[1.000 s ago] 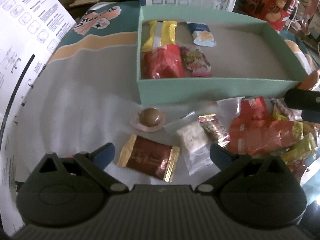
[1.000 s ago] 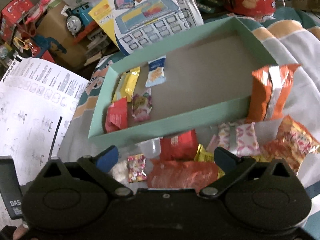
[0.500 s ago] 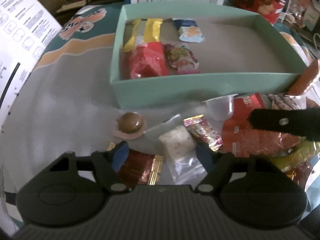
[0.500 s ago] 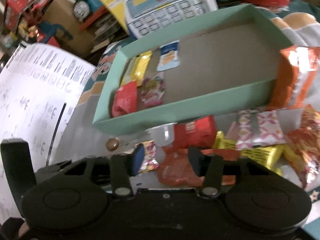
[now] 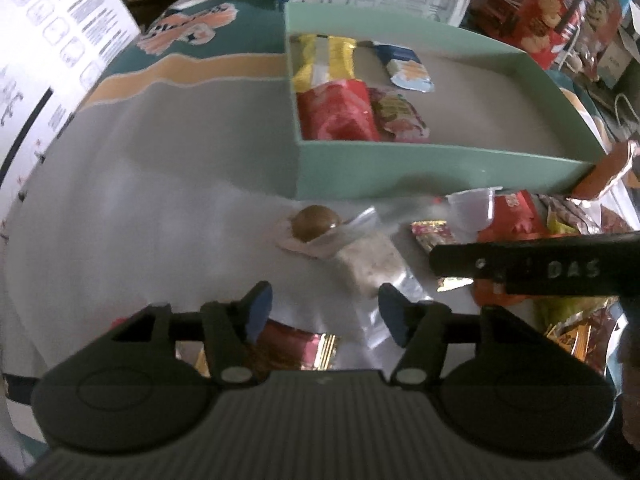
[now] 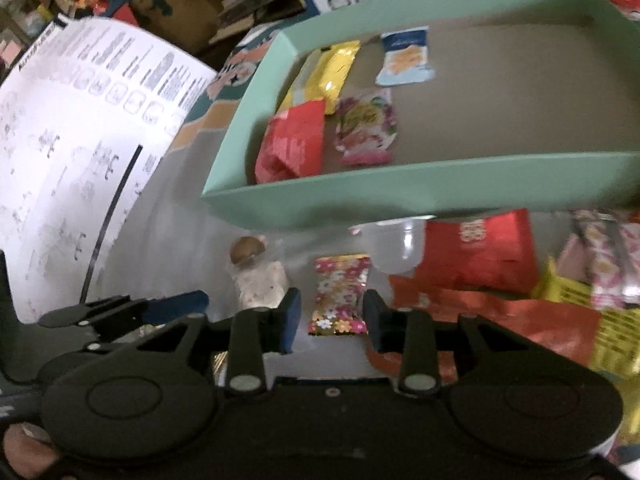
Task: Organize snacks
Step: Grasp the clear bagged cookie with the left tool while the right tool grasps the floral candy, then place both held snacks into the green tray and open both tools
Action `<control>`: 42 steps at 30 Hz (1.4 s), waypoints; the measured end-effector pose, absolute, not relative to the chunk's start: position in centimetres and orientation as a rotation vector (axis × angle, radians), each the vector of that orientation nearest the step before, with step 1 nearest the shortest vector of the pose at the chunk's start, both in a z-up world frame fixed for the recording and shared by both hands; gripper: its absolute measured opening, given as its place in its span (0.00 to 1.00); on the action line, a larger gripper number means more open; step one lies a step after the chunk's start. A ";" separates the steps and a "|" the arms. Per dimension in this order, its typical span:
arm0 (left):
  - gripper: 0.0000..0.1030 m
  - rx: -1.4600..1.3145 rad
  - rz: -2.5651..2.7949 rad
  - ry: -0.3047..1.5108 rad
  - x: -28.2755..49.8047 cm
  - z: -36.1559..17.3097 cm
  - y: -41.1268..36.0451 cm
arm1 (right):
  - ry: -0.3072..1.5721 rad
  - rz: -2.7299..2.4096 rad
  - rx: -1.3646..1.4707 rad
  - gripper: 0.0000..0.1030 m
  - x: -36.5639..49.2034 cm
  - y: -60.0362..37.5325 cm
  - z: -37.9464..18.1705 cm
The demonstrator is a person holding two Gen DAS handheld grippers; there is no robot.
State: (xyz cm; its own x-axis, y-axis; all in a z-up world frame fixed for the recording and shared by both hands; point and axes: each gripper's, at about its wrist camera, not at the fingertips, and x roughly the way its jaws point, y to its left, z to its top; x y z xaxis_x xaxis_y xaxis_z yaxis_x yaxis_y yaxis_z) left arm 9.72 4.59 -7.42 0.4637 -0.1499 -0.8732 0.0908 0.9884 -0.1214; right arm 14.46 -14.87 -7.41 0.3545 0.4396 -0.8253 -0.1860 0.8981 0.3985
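A mint green box [image 5: 432, 168] [image 6: 420, 188] holds yellow, red, blue-white and floral packets at its left end. Loose snacks lie in front of it. My left gripper [image 5: 322, 316] is partly open above the cloth; a dark red and gold packet [image 5: 296, 346] lies under its left finger, and a clear bag with a white bar [image 5: 372, 268] lies just ahead. My right gripper [image 6: 330, 316] is partly open and low, its jaws either side of a floral candy packet [image 6: 340, 292]. Neither grips anything.
A brown round sweet [image 5: 316, 222] and a clear cup [image 6: 394, 244] lie before the box. Red, orange and yellow packets [image 6: 480, 256] pile at the right. A white instruction sheet [image 6: 80, 160] lies left. Toys and boxes [image 5: 532, 20] crowd the back.
Both grippers have narrowed from wide open to partly open. The right gripper dropped down and left to the floral packet. The left gripper moved forward over the dark red packet.
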 end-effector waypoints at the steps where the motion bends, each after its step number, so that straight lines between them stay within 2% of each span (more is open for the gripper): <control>1: 0.59 -0.070 -0.148 1.082 9.7 -7.4 4.9 | 1.144 0.413 0.242 0.34 14.5 -14.6 -7.6; 2: 0.59 -0.075 -0.145 1.082 9.7 -7.4 5.0 | 1.130 0.416 0.222 0.33 14.5 -14.2 -7.6; 3: 0.59 -0.078 -0.143 1.083 9.7 -7.4 5.1 | 1.122 0.416 0.191 0.28 14.4 -13.8 -7.5; 6: 0.60 -0.094 -0.139 1.095 9.9 -7.3 5.0 | 1.104 0.419 0.144 0.27 14.1 -13.5 -7.5; 17: 0.62 -0.070 -0.178 1.112 11.3 -7.3 1.4 | 1.105 0.392 0.317 0.26 12.8 -18.2 -6.0; 20: 0.59 -0.034 -0.150 1.124 11.7 -8.2 0.3 | 1.097 0.389 0.325 0.26 12.3 -18.8 -5.6; 21: 0.46 -0.018 -0.145 1.110 11.5 -8.2 0.0 | 1.092 0.388 0.328 0.26 12.2 -19.0 -5.5; 25: 0.35 -0.001 -0.141 1.097 11.1 -7.7 -0.2 | 1.074 0.390 0.350 0.26 11.9 -20.0 -4.8; 35: 0.34 -0.022 -0.168 1.016 9.5 -2.6 1.2 | 0.983 0.438 0.395 0.26 12.0 -21.0 -1.6; 42: 0.34 0.007 -0.215 0.918 15.0 1.0 -0.6 | 0.922 0.357 0.437 0.26 16.3 -22.8 0.1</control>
State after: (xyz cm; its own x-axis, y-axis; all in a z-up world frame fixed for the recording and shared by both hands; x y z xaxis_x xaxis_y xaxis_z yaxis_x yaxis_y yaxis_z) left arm 14.97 -0.56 1.03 0.5875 -0.1813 -0.7886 0.1872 0.9786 -0.0855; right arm 16.31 -22.81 0.12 0.5571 0.4742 -0.6818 -0.1092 0.8557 0.5059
